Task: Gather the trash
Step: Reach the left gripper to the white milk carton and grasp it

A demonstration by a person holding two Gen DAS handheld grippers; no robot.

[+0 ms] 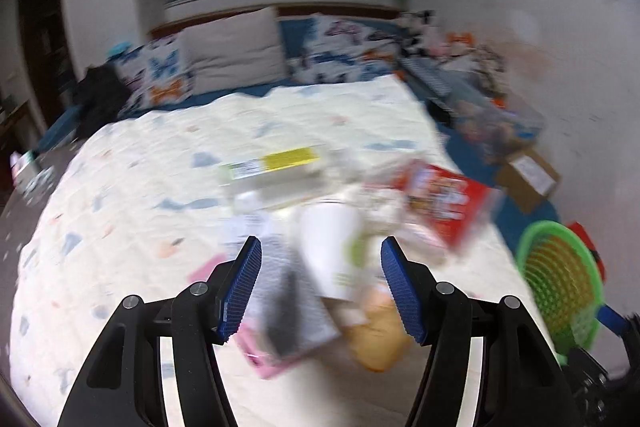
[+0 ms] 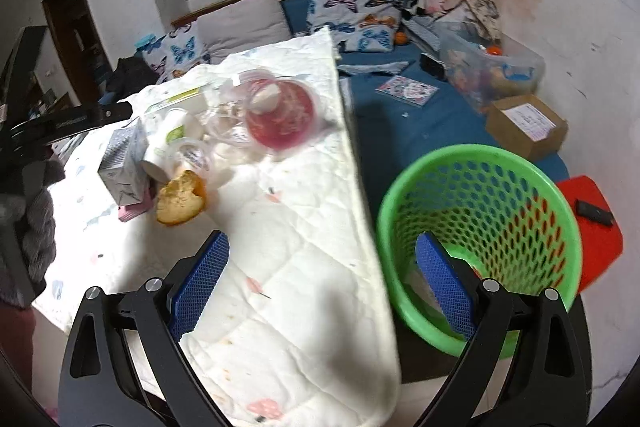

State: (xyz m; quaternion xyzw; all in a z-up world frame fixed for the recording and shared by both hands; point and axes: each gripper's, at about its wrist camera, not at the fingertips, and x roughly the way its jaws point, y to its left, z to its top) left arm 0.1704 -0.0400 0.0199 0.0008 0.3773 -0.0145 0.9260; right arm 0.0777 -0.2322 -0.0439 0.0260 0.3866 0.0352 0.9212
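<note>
The left gripper (image 1: 321, 287) is held released above the trash pile on the white quilt (image 2: 304, 227), its jaws spread wide over a grey carton (image 1: 288, 303), a white cup (image 1: 334, 247) and an orange peel (image 1: 378, 335); nothing is grasped. The right gripper (image 2: 322, 283) is likewise spread apart and empty, 1 finger over the quilt, the other at the green basket (image 2: 476, 163). A red-tinted plastic lid (image 2: 280, 115) is seen at the far side of the pile.

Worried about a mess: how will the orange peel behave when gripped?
The peel looks like a hollow, torn shell, so it probably squashes and feels light. Its curved back may rock if pushed. Pith looks dry, likely not slippery.
</note>
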